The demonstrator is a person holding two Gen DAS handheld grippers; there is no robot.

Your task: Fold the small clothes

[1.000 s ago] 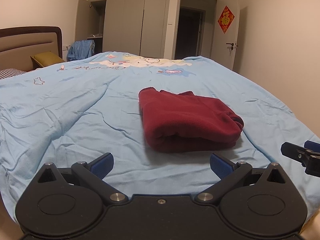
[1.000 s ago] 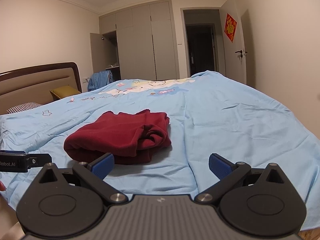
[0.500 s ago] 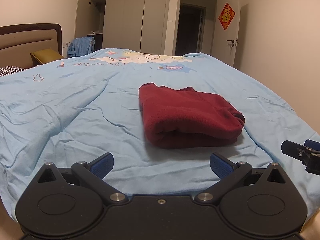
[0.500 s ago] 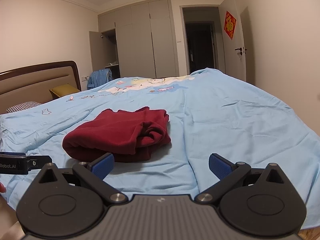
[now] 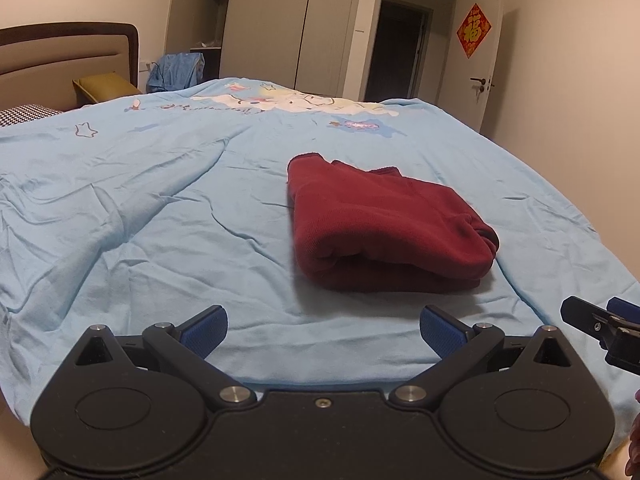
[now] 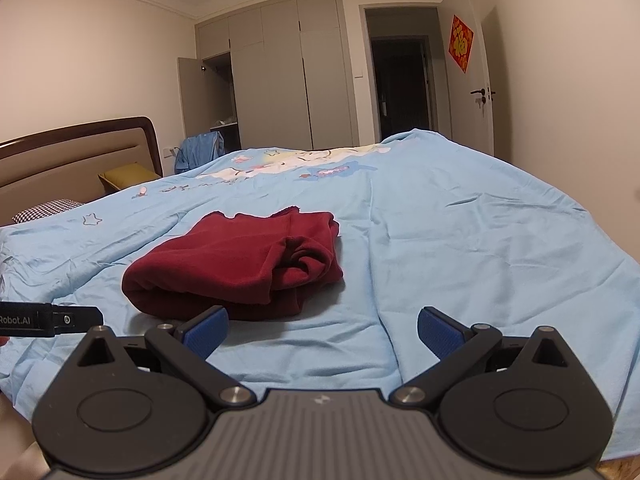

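Observation:
A dark red garment (image 5: 384, 224) lies folded into a thick bundle on the light blue bedspread (image 5: 160, 216). In the right wrist view the same dark red garment (image 6: 240, 264) sits left of centre, its loose folds facing right. My left gripper (image 5: 323, 330) is open over the bed's near edge, short of the garment, with nothing between its blue pads. My right gripper (image 6: 323, 330) is open too, empty, to the right of the bundle. Each gripper shows at the edge of the other's view.
A brown headboard (image 5: 68, 56), a checked pillow (image 5: 24, 114) and a yellow cushion (image 5: 104, 86) lie at the far left. Grey wardrobes (image 5: 272, 28), a blue cloth (image 5: 178, 70) on a chair, a dark doorway (image 5: 396, 56) and a white door (image 5: 484, 64) stand beyond the bed.
Both grippers have stayed open and empty near the bed's edge, with only slight drifts in view. The folded garment has not moved.

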